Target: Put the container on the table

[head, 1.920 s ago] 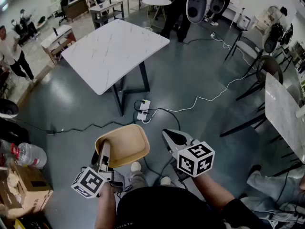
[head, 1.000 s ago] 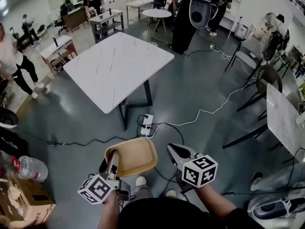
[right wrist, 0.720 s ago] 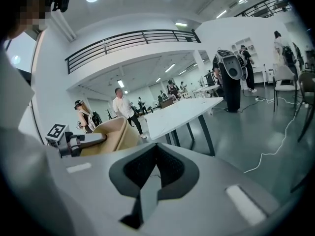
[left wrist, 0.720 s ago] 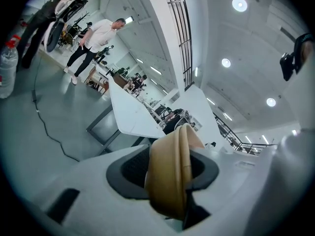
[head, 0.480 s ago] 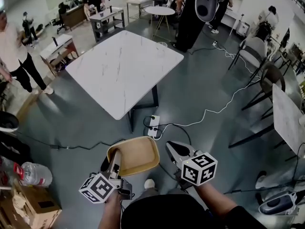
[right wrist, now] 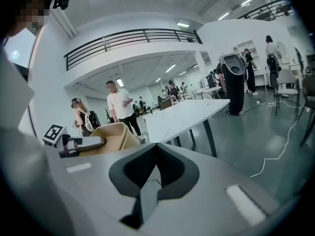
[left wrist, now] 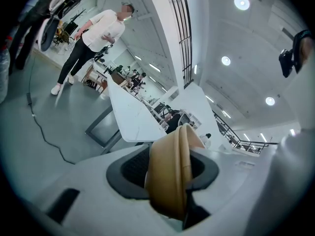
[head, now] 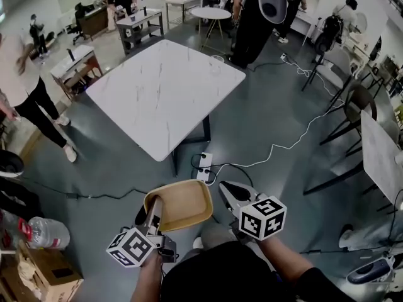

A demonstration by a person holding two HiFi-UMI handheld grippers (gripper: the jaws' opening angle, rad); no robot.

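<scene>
Container (head: 181,205): a tan, tray-like tub held in the air over the grey floor, not on the table. The left gripper (head: 155,210) clamps its 9 o'clock wall. As far as the head view shows, the tub is empty, though the near wall hides part of its bottom.

Right gripper (head: 229,192): just beside the tub at 3 o'clock, jaws closed together on nothing.

Surroundings: a power strip (head: 203,167) and a white cable (head: 277,145) lie on the floor at 12 to 1 o'clock, between the tub and the white table (head: 165,87). A water bottle (head: 45,231) and a cardboard box (head: 45,270) lie at 9 o'clock.

The left gripper view alone shows the tub's wall edge-on between the pads. The right gripper view alone shows a railed balcony (right wrist: 130,39) above the table.
</scene>
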